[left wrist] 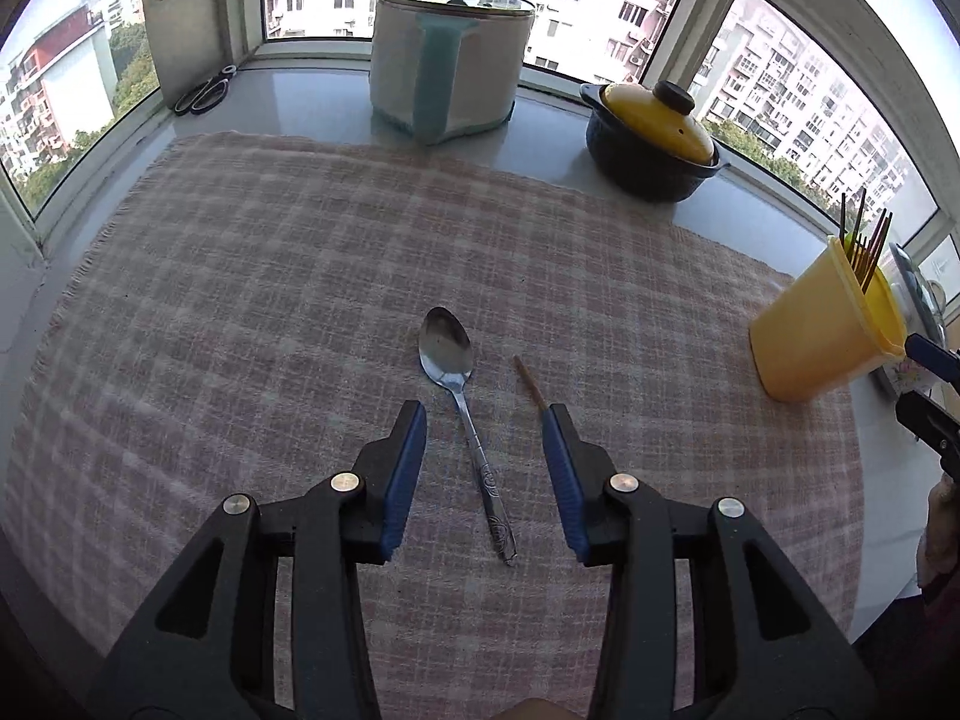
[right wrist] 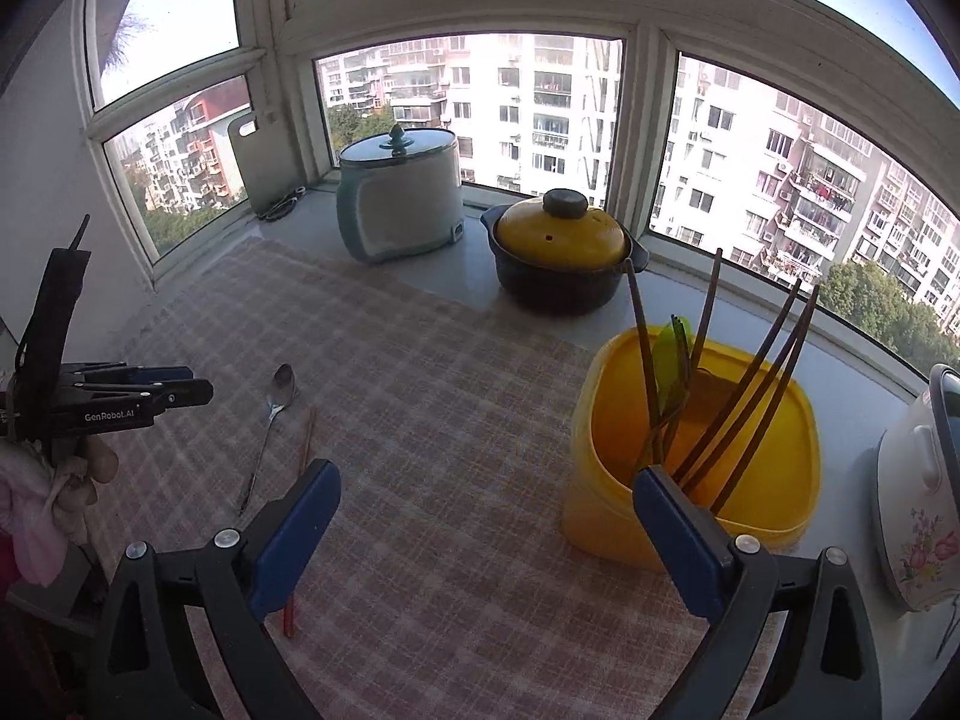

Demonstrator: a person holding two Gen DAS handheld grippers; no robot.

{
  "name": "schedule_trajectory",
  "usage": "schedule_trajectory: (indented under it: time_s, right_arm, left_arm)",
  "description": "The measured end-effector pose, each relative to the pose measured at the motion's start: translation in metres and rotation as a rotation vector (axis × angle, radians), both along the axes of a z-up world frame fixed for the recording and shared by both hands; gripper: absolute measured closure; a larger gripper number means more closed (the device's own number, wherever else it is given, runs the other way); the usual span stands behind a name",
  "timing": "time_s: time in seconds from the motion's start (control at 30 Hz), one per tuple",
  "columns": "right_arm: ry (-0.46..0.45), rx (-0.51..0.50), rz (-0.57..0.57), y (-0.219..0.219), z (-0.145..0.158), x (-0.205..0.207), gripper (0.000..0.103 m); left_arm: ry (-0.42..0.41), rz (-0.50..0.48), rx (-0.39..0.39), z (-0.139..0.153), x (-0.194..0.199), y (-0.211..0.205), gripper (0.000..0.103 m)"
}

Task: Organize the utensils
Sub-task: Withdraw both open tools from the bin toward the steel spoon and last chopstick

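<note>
A metal spoon [left wrist: 447, 342] lies on the checked cloth [left wrist: 240, 300], bowl away from me. Its handle runs between the fingers of my left gripper [left wrist: 485, 420], which hovers open above it without touching. A brown chopstick [left wrist: 531, 384] lies just right of the spoon, partly behind the right finger. In the right wrist view the spoon [right wrist: 282, 387] and chopstick [right wrist: 307, 438] lie at the left, below the left gripper [right wrist: 192, 384]. My right gripper [right wrist: 487, 474] stands wide open and empty beside the yellow container [right wrist: 606, 516], which holds several chopsticks [right wrist: 750, 372] and a green utensil.
On the windowsill stand a white and teal cooker [left wrist: 444, 60] and a black pot with a yellow lid [left wrist: 654, 138]. A cutting board [left wrist: 180, 30] and scissors [left wrist: 204, 90] are at the back left. A floral pot [right wrist: 918, 510] sits right of the container.
</note>
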State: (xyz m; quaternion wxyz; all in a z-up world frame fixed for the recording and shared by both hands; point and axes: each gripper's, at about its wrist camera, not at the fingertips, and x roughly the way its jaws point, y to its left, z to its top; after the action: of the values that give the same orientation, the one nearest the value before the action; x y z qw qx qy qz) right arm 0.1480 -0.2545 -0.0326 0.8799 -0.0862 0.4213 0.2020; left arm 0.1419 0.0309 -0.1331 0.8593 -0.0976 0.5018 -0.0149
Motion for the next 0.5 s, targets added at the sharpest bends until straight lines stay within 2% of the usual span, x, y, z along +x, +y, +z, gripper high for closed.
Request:
schedule_trajectory:
  time_s: [0.13, 0.23, 0.37, 0.5]
  right_arm:
    - [0.066, -0.009, 0.063, 0.03, -0.018, -0.003, 0.004]
    - [0.107, -0.009, 0.078, 0.047, -0.031, -0.004, 0.004]
    - [0.17, -0.01, 0.085, 0.062, -0.049, -0.005, 0.014]
    - [0.237, -0.018, 0.09, 0.075, -0.068, -0.009, 0.024]
  left_arm:
    - [0.061, 0.011, -0.034, -0.02, 0.007, 0.016, 0.062]
    - [0.074, 0.015, -0.036, -0.032, 0.013, 0.022, 0.062]
    - [0.083, 0.017, -0.081, -0.042, 0.024, 0.025, 0.062]
    - [0.096, 0.014, -0.074, -0.05, 0.04, 0.019, 0.062]
